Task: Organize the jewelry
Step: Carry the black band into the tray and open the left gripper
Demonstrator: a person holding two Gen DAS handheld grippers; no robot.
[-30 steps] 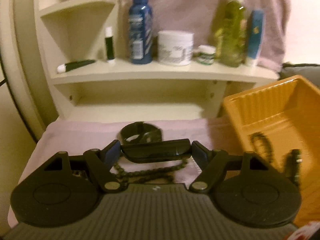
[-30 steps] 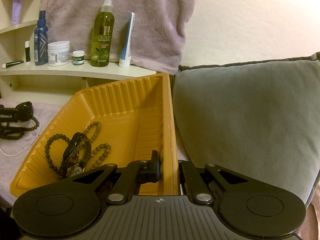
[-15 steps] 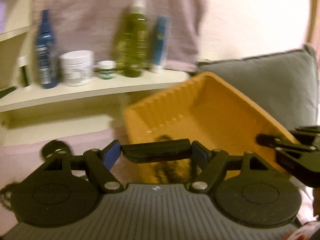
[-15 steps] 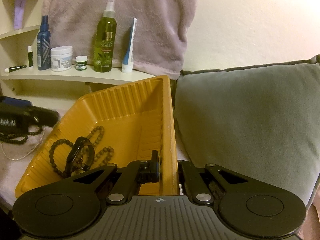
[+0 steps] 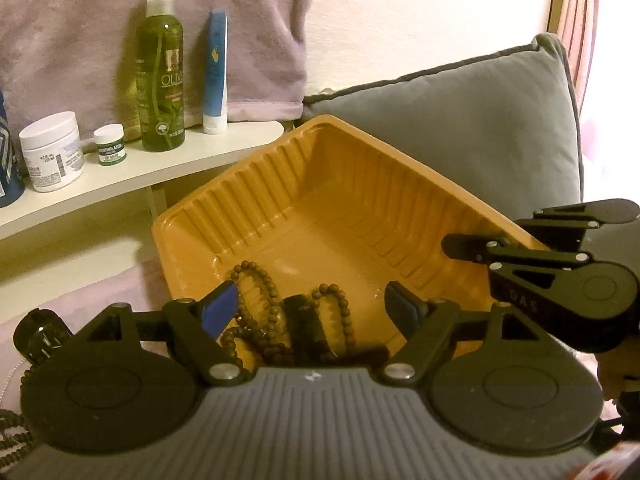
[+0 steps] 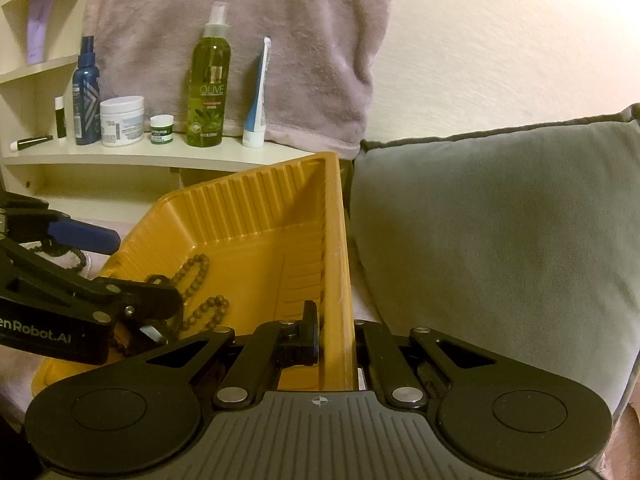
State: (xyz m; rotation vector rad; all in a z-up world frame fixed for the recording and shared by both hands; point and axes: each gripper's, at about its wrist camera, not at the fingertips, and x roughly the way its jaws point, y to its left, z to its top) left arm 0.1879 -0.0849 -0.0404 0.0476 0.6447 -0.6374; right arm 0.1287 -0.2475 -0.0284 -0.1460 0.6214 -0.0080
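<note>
An orange ribbed tray (image 5: pixel 352 184) is tilted up against a grey cushion. Brown bead strands (image 5: pixel 256 280) and black bracelets (image 5: pixel 308 328) lie in its low front corner. My left gripper (image 5: pixel 316 308) is open and empty above them. My right gripper (image 6: pixel 336 332) is shut on the tray's right rim (image 6: pixel 334 240); it also shows in the left wrist view (image 5: pixel 472 248). In the right wrist view my left gripper (image 6: pixel 108 268) hangs over the beads (image 6: pixel 196 276). A black bangle (image 5: pixel 36 334) and a dark bead chain (image 5: pixel 12 436) lie on the pink towel at left.
A cream shelf (image 5: pixel 132 168) behind holds an olive spray bottle (image 5: pixel 162 76), a blue tube (image 5: pixel 215 72), a white jar (image 5: pixel 52 152), a small green jar (image 5: pixel 111 145) and a blue bottle (image 6: pixel 86 92). A pink towel (image 6: pixel 240 40) hangs behind. The grey cushion (image 6: pixel 500 240) fills the right.
My left gripper swung right from the towel to over the tray with a black bracelet. Its jaws have opened and the bracelet now lies in the tray. The right gripper kept holding the rim.
</note>
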